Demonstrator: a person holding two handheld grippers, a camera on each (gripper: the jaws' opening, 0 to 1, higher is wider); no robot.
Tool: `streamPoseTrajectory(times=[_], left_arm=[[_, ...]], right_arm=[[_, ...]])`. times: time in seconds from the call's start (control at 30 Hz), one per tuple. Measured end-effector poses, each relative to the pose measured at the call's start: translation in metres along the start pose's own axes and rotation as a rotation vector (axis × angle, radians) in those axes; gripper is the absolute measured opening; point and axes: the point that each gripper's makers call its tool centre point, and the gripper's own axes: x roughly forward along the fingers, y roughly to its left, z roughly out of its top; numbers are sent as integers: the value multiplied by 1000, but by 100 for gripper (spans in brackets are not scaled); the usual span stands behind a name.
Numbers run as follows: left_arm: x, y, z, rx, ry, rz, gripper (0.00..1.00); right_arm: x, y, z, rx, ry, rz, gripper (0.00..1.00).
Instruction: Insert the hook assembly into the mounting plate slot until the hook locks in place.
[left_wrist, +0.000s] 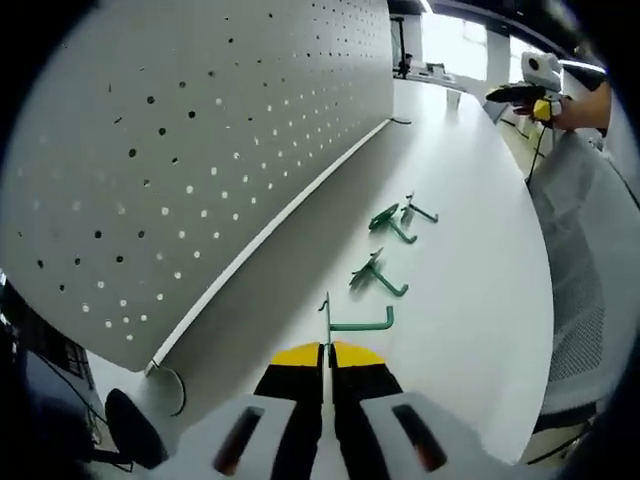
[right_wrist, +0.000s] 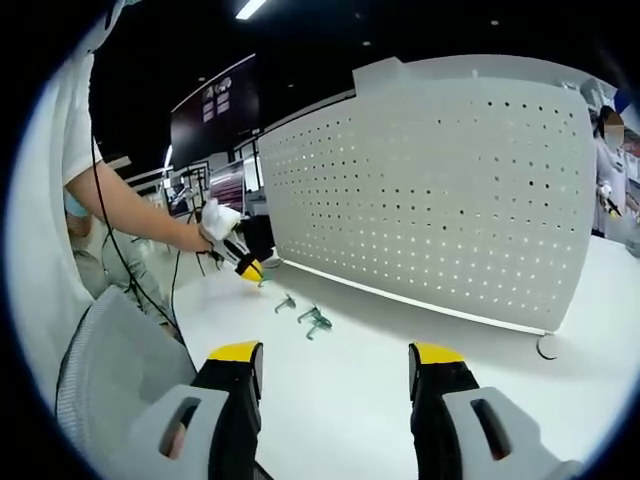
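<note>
The big white pegboard (left_wrist: 200, 150) stands upright on the table (left_wrist: 470, 200). The left gripper (left_wrist: 325, 365), jaws pinched shut, holds a green hook (left_wrist: 355, 322) by its thin plate: light, stiff wire, likely to twist. The right gripper (right_wrist: 335, 360) hangs open, holding nothing. Spare hooks (left_wrist: 385, 250) lie nearby.

A white table (left_wrist: 470, 190) is seen stretching away in the left gripper view, its surface smooth and pale. A white perforated panel (left_wrist: 210, 130) is stood upright along its far edge, carried on a round foot (left_wrist: 172, 390). Three green hooks are laid loose on the tabletop: a nearer hook (left_wrist: 377, 276), a middle hook (left_wrist: 390, 222) and a farther hook (left_wrist: 418, 210), the last two close together. In the right gripper view the same table (right_wrist: 340, 390) is shown, with the panel (right_wrist: 430, 190) standing on it.
</note>
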Motion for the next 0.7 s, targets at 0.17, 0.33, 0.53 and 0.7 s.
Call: streamPoseTrajectory(times=[0.17, 0.33, 0.53, 0.7], left_arm=[[-8, 0, 12, -25, -52, 27, 1], [-13, -2, 19, -36, -95, 52, 1], [-22, -4, 27, -59, -146, 88, 1], [-29, -2, 35, -86, -193, 115, 1]], right_arm=[[0, 0, 3, -7, -9, 2, 57], [-1, 1, 5, -8, -15, 2, 57], [-2, 1, 8, -11, -27, 1, 57], [-2, 1, 9, -14, -35, 0, 57]])
